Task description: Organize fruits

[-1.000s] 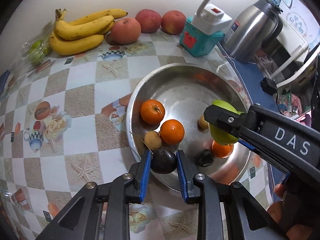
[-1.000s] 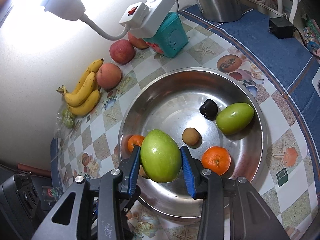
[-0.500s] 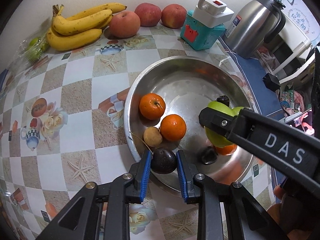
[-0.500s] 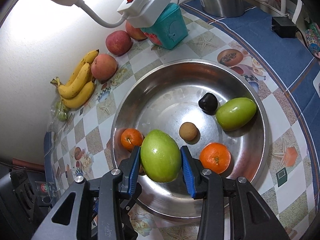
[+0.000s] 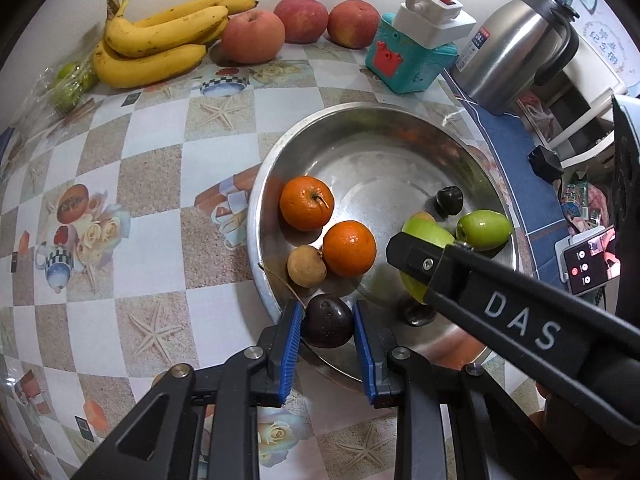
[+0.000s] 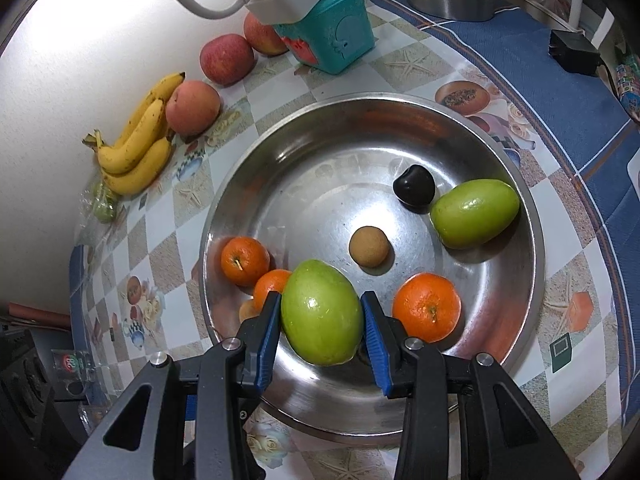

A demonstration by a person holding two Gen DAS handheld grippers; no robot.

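the left tool [image 5: 326, 322] is clamped on a dark plum [image 5: 327, 321] just over the near rim of the steel bowl [image 5: 400, 120], its jaws just starting to ease apart; the right tool [image 6: 322, 320] grips a green fruit [image 6: 321, 312] above the bowl floor. lower each into a bare patch between the oranges [image 6: 426, 306] before letting go, so nothing rolls or knocks.

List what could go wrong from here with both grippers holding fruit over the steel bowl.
1. The left gripper pinches a small, round dark plum; it could squirt out sideways.
2. The right gripper holds a smooth green fruit above the steel bowl; dropped, it may knock the orange or longan.
3. Both grippers hang close together over the bowl and might collide.
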